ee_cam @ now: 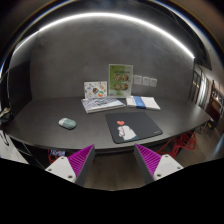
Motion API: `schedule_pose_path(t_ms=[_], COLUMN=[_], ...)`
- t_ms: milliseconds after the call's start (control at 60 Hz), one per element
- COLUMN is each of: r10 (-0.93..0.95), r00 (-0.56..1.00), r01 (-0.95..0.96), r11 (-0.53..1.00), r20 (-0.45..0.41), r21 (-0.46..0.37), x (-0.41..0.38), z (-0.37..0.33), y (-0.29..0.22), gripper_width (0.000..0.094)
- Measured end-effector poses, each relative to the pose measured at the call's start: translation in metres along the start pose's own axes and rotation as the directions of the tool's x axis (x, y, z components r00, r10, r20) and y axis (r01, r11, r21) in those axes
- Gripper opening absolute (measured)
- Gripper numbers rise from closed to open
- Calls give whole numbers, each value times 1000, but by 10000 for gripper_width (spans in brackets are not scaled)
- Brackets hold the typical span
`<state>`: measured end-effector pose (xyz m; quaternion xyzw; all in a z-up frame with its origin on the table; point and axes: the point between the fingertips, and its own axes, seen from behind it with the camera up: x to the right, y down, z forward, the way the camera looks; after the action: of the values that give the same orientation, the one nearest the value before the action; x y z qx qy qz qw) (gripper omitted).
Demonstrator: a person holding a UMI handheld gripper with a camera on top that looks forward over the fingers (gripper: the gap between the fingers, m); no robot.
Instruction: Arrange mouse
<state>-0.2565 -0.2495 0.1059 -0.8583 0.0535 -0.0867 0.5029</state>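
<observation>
A small grey-green mouse (67, 123) lies on the dark table (40, 118), to the left and well beyond my fingers. A black mouse pad (135, 127) with a small white and red mark lies ahead of my fingers, slightly right. My gripper (112, 160) is open and empty, held back from the table's near edge. Its magenta-padded fingers (78, 158) stand wide apart with only floor and table edge between them.
At the back of the table lie an open booklet (102, 104), blue-and-white papers (144, 102), a small picture card (95, 89) and an upright green-and-white card (120, 79) against the grey wall. Chairs or furniture show at the far right.
</observation>
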Motion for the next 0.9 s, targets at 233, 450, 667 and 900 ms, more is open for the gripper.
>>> schedule_pose_path(t_ms=[233, 450, 667, 900], r10=[-15, -57, -125, -231], r00=[989, 931, 866, 848], r01=[14, 45, 126, 240], r11=[1000, 998, 992, 970], r20=[150, 360, 484, 478], r21=[5, 40, 31, 43], x=[-18, -69, -158, -224], z=[34, 91, 149, 201], y=[-7, -4, 4, -1], gripper_width=[823, 820, 820, 813])
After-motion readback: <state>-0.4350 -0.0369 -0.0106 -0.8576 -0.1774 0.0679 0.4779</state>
